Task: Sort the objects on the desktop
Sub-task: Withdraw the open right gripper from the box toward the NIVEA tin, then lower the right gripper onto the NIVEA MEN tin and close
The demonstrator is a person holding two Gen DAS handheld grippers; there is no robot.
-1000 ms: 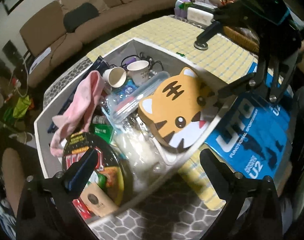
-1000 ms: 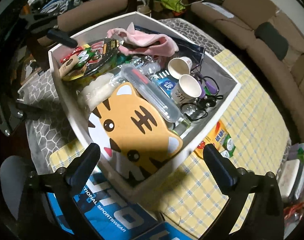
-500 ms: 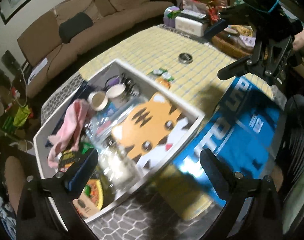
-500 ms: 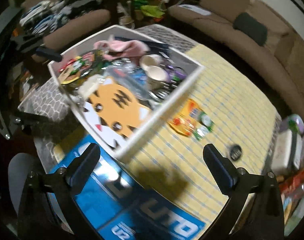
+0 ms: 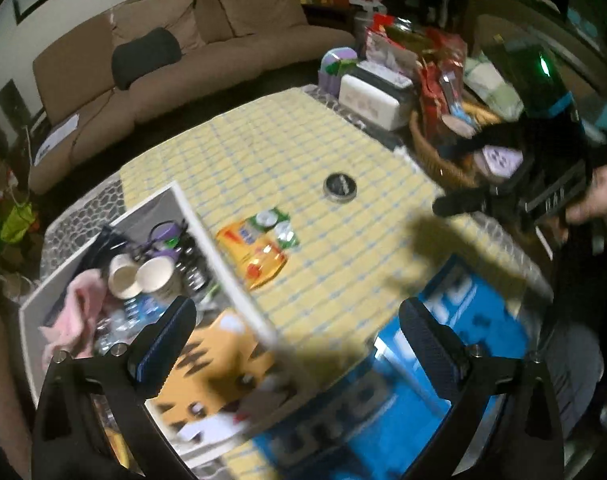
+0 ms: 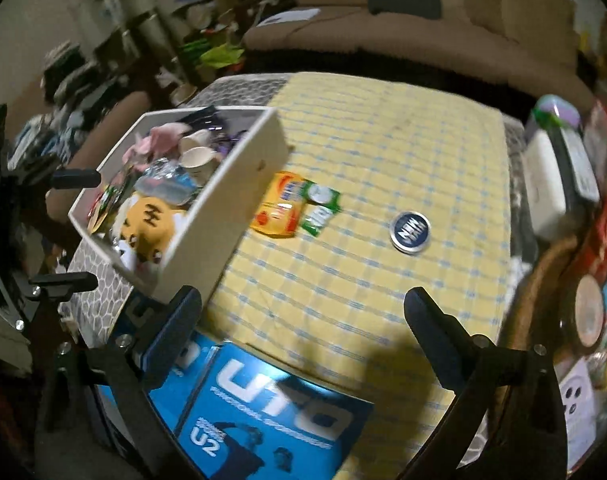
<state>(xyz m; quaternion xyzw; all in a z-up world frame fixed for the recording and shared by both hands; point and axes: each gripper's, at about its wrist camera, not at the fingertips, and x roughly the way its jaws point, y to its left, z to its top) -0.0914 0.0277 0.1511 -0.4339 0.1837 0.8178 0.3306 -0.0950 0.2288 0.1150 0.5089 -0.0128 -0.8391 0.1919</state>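
A white box [image 5: 201, 222] [image 6: 239, 176] on the yellow checked cloth holds a tiger-face item [image 5: 219, 364] [image 6: 149, 216], a pink cloth [image 5: 79, 304], two paper cups [image 5: 137, 276] and cables. Beside the box lie an orange and green snack packet [image 5: 259, 250] [image 6: 293, 204] and a round dark tin [image 5: 339, 186] [image 6: 410, 232]. My left gripper [image 5: 295, 332] is open above the box's near corner, holding nothing. My right gripper [image 6: 303, 316] hangs open over bare cloth, well short of the tin. It also shows at the right of the left wrist view, gripper [image 5: 499, 196], in a hand.
A blue UTO package [image 5: 423, 384] [image 6: 271, 412] lies at the table's near edge. At the far right stand a wicker basket [image 5: 431, 148] of snacks, a white container [image 5: 373, 100] [image 6: 545, 188] and a purple tub [image 5: 337, 66]. A brown sofa [image 5: 163, 56] is behind.
Both grippers have pulled up and away from the box, swinging toward the middle of the cloth. The packet and tin have come into view. Both stayed open.
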